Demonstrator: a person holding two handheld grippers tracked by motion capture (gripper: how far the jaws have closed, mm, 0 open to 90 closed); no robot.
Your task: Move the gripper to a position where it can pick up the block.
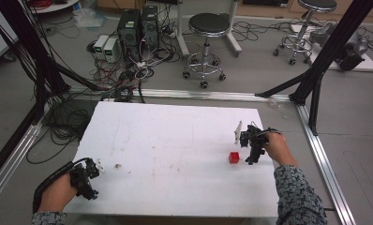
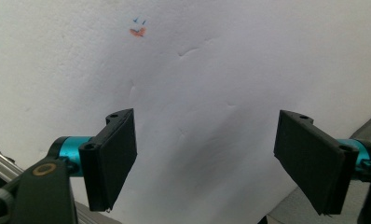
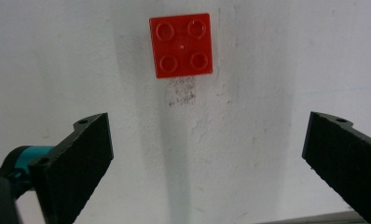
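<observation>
High view: white table (image 1: 175,140), scuffed, centre of frame. Red brick (image 1: 234,157) at right of centre, just left of the right gripper (image 1: 251,149). Left gripper (image 1: 87,180) at the lower-left table edge. Grey floor beyond; two black round stools (image 1: 208,28) at upper centre and upper right, computer towers (image 1: 138,26) and tangled cables (image 1: 123,75) at upper left, black frame struts at both sides.

Left gripper view: fingers (image 2: 111,156) spread wide over bare white surface; small red-and-blue mark (image 2: 138,29) at upper left.

Right gripper view: fingers (image 3: 76,161) spread wide, nothing between; red four-stud brick (image 3: 181,45) at upper centre, dark smudge (image 3: 181,93) just below it.
</observation>
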